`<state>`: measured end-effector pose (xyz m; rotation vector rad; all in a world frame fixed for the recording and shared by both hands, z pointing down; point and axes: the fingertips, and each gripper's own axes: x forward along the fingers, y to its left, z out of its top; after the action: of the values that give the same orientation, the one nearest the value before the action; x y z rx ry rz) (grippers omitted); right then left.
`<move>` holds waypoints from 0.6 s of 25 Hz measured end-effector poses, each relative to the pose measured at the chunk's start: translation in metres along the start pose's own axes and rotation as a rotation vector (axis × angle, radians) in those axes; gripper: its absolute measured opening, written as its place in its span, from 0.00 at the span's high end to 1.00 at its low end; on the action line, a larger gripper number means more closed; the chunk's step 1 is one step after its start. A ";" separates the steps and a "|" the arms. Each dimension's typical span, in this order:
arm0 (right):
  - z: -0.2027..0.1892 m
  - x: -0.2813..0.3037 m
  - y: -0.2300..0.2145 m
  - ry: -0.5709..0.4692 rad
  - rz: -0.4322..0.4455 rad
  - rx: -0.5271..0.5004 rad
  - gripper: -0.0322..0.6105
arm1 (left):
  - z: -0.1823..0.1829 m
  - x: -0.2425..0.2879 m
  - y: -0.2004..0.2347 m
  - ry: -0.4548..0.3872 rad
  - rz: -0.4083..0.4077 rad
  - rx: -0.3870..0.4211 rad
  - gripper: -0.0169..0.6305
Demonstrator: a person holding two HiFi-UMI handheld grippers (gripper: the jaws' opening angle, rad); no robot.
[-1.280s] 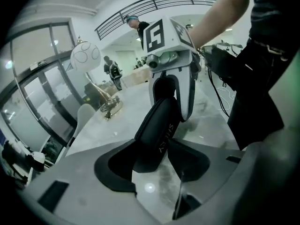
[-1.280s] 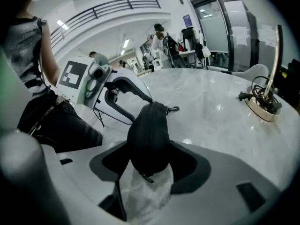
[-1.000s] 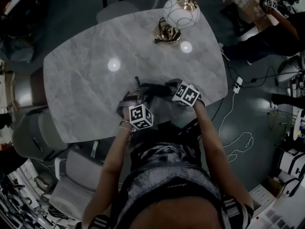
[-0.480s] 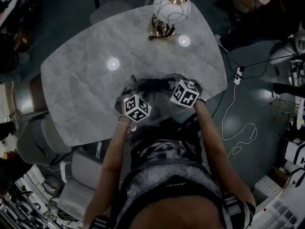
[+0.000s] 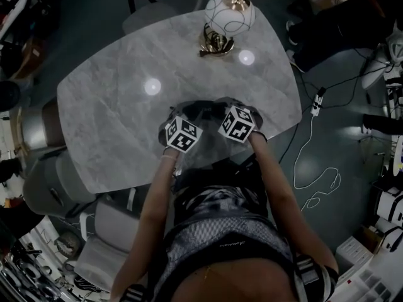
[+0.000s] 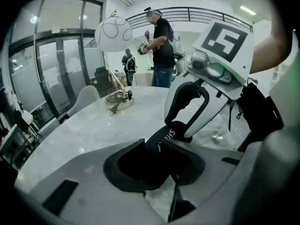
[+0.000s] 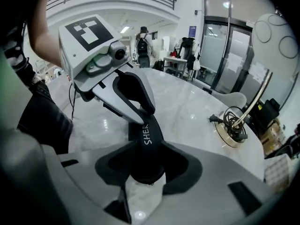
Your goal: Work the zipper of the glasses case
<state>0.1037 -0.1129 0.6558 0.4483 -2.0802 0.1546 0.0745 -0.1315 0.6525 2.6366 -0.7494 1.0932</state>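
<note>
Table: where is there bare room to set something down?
Bare: the table's whole left half, and the strip between the lamp and the glasses case. Crowded: the near edge around the glasses case, and the far edge at the lamp.

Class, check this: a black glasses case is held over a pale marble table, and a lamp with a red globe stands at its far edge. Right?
No: the lamp's globe is white, not red; the left gripper view shows it. The glasses case and table are as stated.
</note>
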 end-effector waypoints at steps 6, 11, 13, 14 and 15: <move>0.002 0.003 -0.005 0.012 -0.012 0.009 0.70 | 0.003 0.008 -0.005 0.001 0.023 0.039 0.95; 0.003 0.002 -0.007 0.007 -0.003 0.051 0.70 | 0.003 0.007 -0.002 -0.022 0.012 -0.032 0.96; 0.003 0.002 -0.007 0.005 0.001 0.051 0.71 | 0.002 0.008 -0.001 -0.032 -0.015 -0.090 0.96; 0.003 0.002 -0.007 0.001 0.005 0.055 0.71 | 0.003 0.007 0.000 -0.039 -0.023 -0.111 0.96; 0.002 0.003 -0.007 -0.005 0.009 0.066 0.72 | 0.004 0.006 0.001 -0.046 -0.028 -0.135 0.96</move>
<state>0.1035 -0.1206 0.6563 0.4796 -2.0873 0.2281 0.0801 -0.1362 0.6540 2.5586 -0.7638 0.9431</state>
